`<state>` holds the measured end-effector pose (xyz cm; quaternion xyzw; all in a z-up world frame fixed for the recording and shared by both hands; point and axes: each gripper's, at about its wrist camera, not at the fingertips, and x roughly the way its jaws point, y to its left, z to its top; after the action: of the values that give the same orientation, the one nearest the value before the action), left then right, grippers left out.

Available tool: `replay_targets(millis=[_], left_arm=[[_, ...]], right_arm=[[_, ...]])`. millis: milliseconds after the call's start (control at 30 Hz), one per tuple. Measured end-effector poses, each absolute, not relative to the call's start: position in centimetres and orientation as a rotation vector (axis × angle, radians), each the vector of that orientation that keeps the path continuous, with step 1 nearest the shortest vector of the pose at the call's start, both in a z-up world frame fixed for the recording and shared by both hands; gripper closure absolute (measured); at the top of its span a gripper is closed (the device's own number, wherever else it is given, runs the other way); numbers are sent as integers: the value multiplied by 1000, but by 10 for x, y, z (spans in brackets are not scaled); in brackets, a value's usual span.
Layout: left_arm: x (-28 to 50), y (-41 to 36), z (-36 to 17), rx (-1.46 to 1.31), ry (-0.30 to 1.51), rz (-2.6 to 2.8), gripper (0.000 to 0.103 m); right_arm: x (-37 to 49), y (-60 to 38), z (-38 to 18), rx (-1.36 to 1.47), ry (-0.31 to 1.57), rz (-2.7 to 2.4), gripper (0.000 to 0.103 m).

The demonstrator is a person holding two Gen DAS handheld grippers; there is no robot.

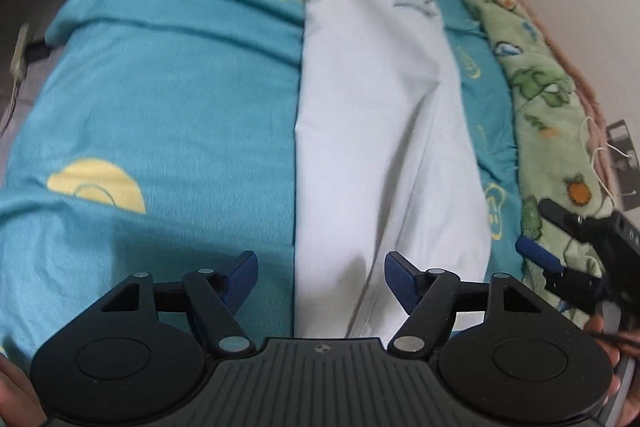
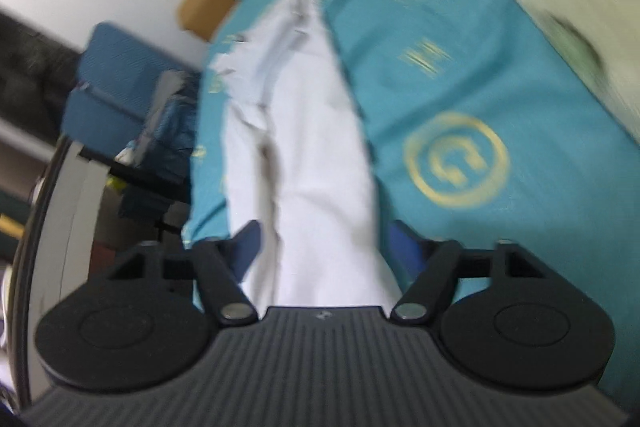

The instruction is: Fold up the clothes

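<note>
Across the middle of the left wrist view, the trousers lie as a long pale strip on the teal sheet of a bed, already doubled lengthwise, their frayed hems at the top of the frame and the near end running down under the left gripper. Its fingers are spread wide and hold nothing; one sits over bare sheet, the other over the cloth. At the right edge of that view the right gripper shows over a green blanket, also parted and empty. Its own view, badly blurred, shows the trousers running from between its fingers up toward the upper left of the frame. The step in hand looks like taking the near end to fold it over toward the hems. To do that well, each gripper should pinch one corner of the near end, catching both layers at once, then lift only enough to clear the sheet and carry the end evenly so the edges stay aligned. A crease runs down the right half of the cloth; drawing the fabric taut before laying it down should flatten it.
</note>
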<state>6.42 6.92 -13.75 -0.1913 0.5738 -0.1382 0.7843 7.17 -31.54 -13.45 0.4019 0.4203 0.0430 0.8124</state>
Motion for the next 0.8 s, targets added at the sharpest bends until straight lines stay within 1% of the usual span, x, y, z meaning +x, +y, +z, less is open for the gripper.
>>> replay_targets(millis=[33,200,233,300,333,367,567,600,633,667,800], left_arm=[[66,70,-142,-425,1258,-295,34],[68,66,-149,-458,1282,-321,36],[68,65,-150,-458,1284,-323,39],[68,62,-149,-459,1282,-336,49],[67,60,-149,-456,1281,-344,58],[66,59,-148,-445,1281,-351,59],[69,50,-149,-425,1313,-382,58],[68,48,-149,-414,1320,-380,56],[67,46,-149,-404,1327,-378,50],[67,44,-149,-404,1327,-378,48],[63,39,-144,-381,1323,-384,46]], right_arm=[[72,-313,-135,857,902,87,41],[78,-298,-141,782,942,32,41],[78,-298,-143,772,954,24,41],[78,-300,-147,768,967,17,41],[77,-300,-147,765,965,15,41],[75,-300,-146,756,959,13,41],[67,-294,-138,696,940,23,41],[67,-292,-137,687,939,25,40],[66,-291,-137,679,940,25,40],[66,-291,-136,675,942,25,40],[65,-291,-137,681,946,24,40]])
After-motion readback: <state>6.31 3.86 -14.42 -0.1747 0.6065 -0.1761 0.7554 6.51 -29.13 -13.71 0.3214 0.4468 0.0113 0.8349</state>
